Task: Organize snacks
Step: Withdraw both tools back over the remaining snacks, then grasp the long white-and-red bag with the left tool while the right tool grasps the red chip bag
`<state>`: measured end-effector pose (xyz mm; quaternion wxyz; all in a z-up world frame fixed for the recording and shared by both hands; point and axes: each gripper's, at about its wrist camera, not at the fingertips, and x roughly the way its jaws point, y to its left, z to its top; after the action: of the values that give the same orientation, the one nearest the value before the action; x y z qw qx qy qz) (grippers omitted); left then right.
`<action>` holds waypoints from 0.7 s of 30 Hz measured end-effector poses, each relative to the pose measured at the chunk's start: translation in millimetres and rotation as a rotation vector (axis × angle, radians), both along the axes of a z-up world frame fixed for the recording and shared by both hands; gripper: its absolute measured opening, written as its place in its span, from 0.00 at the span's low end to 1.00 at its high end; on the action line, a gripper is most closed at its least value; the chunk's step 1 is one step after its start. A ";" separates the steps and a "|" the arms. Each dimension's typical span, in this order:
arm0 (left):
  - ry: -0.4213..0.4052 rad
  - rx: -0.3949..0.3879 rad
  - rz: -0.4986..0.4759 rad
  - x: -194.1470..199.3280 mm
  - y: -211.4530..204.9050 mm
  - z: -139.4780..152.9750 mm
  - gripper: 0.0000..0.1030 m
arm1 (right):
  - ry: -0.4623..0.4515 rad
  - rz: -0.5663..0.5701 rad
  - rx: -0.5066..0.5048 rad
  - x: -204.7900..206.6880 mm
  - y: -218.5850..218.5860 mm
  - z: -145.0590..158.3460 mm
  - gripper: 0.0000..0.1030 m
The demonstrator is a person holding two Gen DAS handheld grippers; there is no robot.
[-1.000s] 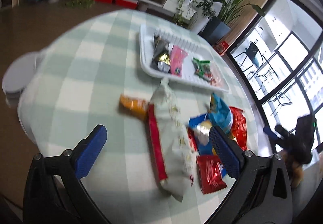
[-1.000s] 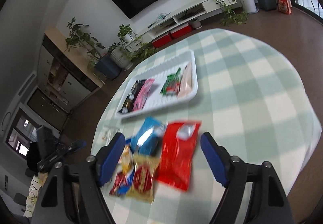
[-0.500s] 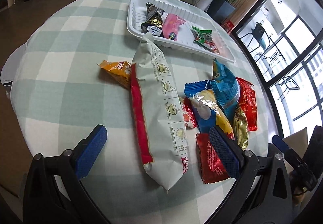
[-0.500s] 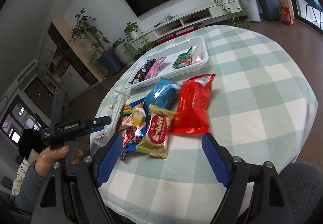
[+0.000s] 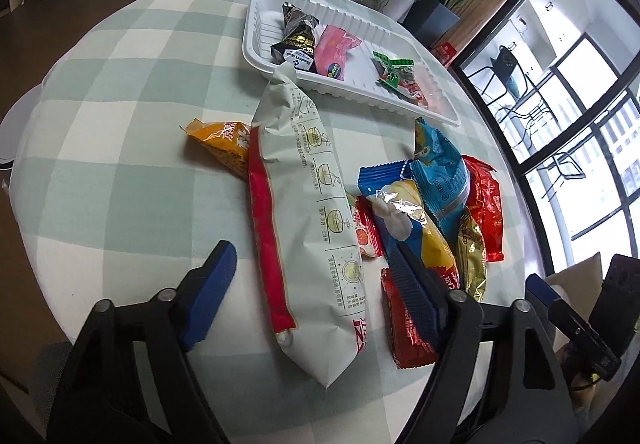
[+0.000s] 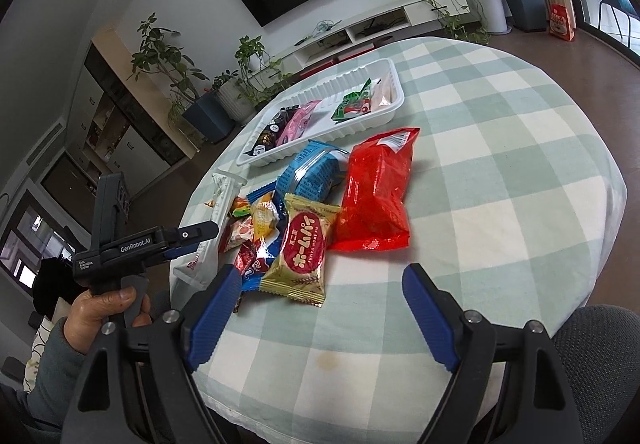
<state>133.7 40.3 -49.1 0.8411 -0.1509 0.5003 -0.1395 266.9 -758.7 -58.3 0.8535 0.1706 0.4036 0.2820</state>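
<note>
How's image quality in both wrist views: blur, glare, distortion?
Left wrist: sharp, heavy fisheye bending the white tray; windows blown out, specular glare on the foil wrapper. Right wrist: sharp, curved table edge, sheen on the red bag, dark vignette in the corners.

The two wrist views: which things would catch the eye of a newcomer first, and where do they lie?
First comes the long white noodle bag, lying on the checked table between the open left tongs. Right of it lies a bright heap of snacks, with the red bag largest, ahead of the open right tongs. Behind them stands the white tray, already holding a few packets.
</note>
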 end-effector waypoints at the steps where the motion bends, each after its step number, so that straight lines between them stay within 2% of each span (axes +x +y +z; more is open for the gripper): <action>1: 0.008 0.005 -0.001 1.3 0.1 -1.8 0.65 | 0.001 0.000 -0.001 0.0 -0.1 -0.6 0.82; 6: 0.018 -0.007 0.005 4.1 4.7 -6.7 0.64 | -0.001 0.002 -0.002 -0.5 0.8 -2.6 0.82; 7: 0.016 -0.009 -0.001 4.7 4.5 -6.8 0.56 | -0.002 0.002 -0.005 -0.6 0.8 -3.4 0.82; 9: 0.019 -0.020 -0.013 5.8 3.7 -7.9 0.49 | 0.003 -0.001 -0.004 -0.2 1.1 -5.1 0.82; 14: 0.010 -0.016 -0.034 6.3 0.1 -7.7 0.47 | 0.012 -0.007 0.000 0.8 0.1 -7.0 0.82; 21: -0.025 0.008 -0.055 3.0 -1.6 -5.1 0.39 | 0.013 -0.016 0.002 1.9 -2.4 -7.1 0.82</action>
<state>136.7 38.7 -54.2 0.8437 -0.1321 0.4942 -0.1626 268.8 -761.1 -65.4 0.8530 0.1766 0.4075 0.2743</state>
